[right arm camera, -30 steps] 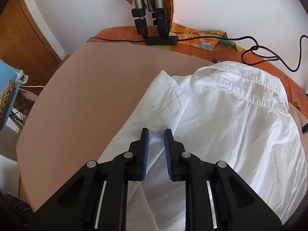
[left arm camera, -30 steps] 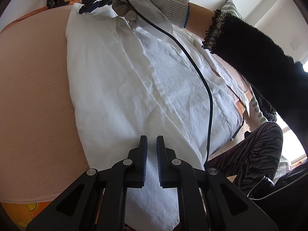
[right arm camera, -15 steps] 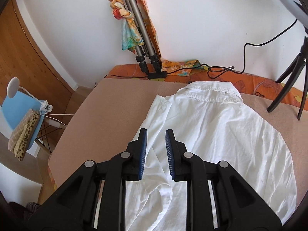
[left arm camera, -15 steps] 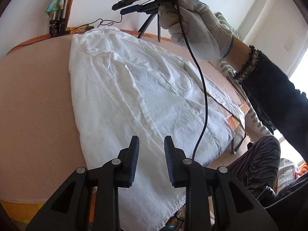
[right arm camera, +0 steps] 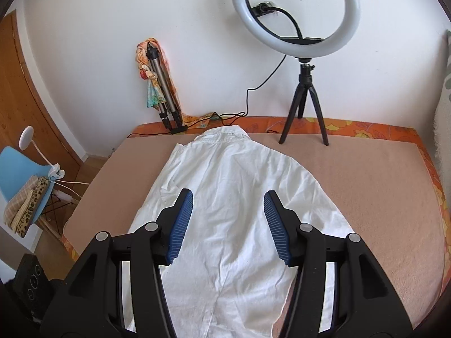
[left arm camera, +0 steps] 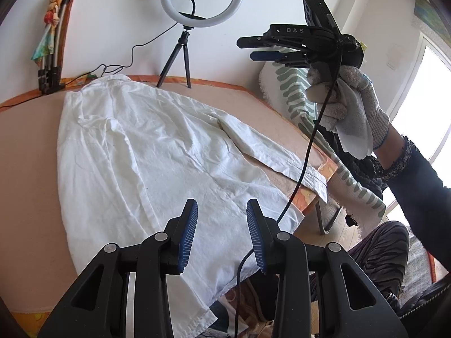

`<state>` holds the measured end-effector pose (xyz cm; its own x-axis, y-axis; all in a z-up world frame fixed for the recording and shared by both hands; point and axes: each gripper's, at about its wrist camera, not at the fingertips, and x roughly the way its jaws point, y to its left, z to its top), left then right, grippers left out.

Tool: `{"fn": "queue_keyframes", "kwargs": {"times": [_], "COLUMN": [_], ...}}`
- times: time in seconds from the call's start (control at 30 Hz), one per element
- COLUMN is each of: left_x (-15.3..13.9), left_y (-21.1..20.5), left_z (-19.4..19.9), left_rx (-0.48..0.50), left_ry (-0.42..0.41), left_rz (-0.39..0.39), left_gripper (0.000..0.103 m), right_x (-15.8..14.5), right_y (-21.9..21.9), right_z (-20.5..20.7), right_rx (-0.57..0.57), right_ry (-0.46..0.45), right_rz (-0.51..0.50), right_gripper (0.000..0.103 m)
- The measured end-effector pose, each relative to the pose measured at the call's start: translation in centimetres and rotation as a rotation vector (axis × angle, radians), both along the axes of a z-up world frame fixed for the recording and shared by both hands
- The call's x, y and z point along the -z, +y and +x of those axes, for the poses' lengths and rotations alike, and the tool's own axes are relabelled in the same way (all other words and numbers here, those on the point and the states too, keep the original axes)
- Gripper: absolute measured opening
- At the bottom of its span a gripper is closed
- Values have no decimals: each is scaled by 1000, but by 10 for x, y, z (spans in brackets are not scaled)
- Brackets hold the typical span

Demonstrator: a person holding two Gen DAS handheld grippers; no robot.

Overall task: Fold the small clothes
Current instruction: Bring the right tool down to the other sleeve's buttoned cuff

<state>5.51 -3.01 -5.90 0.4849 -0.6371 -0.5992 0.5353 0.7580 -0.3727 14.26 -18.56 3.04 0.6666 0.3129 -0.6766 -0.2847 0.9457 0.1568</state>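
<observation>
A white shirt (left arm camera: 146, 152) lies flat, back up, on the tan padded table (left arm camera: 25, 152), collar toward the wall. Its left sleeve is folded over the body; its right sleeve (left arm camera: 270, 155) stretches out to the table's right edge. My left gripper (left arm camera: 222, 211) is open and empty, raised above the shirt's hem. My right gripper (right arm camera: 228, 197) is open and empty, held high over the shirt (right arm camera: 234, 191). It also shows in the left wrist view (left arm camera: 253, 48), up in the air in a gloved hand.
A ring light on a tripod (right arm camera: 304, 90) stands at the table's far edge. A folded tripod with cloth (right arm camera: 160, 84) leans on the wall. Cables run along the back. A blue chair (right arm camera: 25, 183) stands left of the table (right arm camera: 366, 183). A patterned towel (left arm camera: 298, 104) hangs at right.
Both grippers let go of the shirt, opened and lifted away from it. The shirt now lies flat with the left sleeve folded in.
</observation>
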Motion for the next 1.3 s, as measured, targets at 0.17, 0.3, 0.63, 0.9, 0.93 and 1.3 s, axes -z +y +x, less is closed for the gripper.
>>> {"fn": "queue_keyframes", "kwargs": {"times": [0.17, 0.3, 0.63, 0.9, 0.93, 1.3], "left_x": [-6, -10, 14, 27, 28, 31], "left_y": [-19, -36, -62, -72, -71, -70], "left_z": [1, 3, 23, 23, 23, 23], "left_rx": [25, 47, -11, -6, -7, -3], "left_ry": [10, 8, 92, 99, 95, 94], "left_rz": [-12, -19, -43, -1, 6, 22], "left_gripper": [34, 34, 34, 34, 34, 34], "right_x": [11, 26, 82, 152, 158, 189], "right_y": [-74, -133, -251, -317, -322, -313], "right_z": [-45, -87, -168, -195, -198, -197], "right_rx": [147, 256, 483, 676, 687, 651], "right_ry": [23, 53, 158, 330, 352, 435], "right_rz": [-2, -11, 9, 230, 267, 344], "right_gripper": [55, 55, 55, 64, 64, 64]}}
